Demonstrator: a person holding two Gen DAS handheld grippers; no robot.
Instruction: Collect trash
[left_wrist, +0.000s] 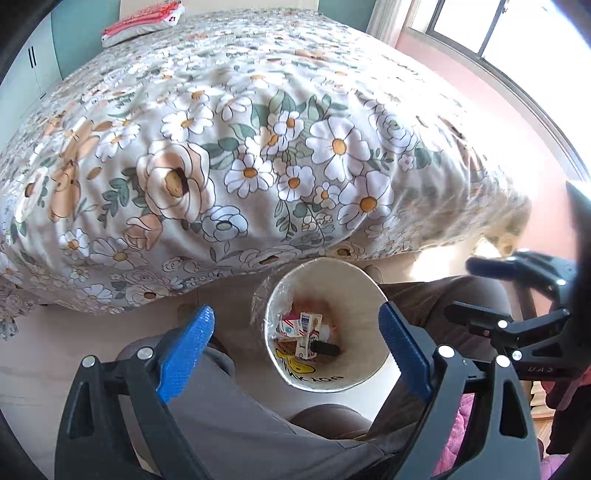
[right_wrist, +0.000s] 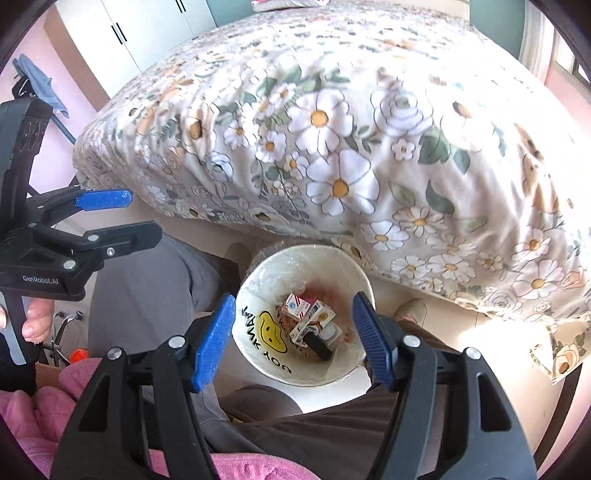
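Observation:
A white trash bin (left_wrist: 354, 288) (right_wrist: 306, 251) with a clear liner and a yellow smiley print stands on the floor at the foot of the bed. Inside lie small red-and-white cartons (left_wrist: 301, 326) (right_wrist: 306, 312) and a black cylindrical object (left_wrist: 325, 349) (right_wrist: 319, 347). My left gripper (left_wrist: 293, 317) hangs above the bin, open, with nothing between its blue pads; the right wrist view shows it at the left (right_wrist: 129, 214). My right gripper (right_wrist: 294, 301) is also above the bin and open, holding nothing; it appears at the right edge of the left wrist view (left_wrist: 469, 288).
A bed with a floral cover (left_wrist: 221, 147) (right_wrist: 369, 129) fills the space behind the bin. The person's legs in grey trousers (left_wrist: 229, 413) (right_wrist: 147, 288) flank the bin. A window (left_wrist: 498, 29) is at the right, white wardrobe doors (right_wrist: 129, 29) at the left.

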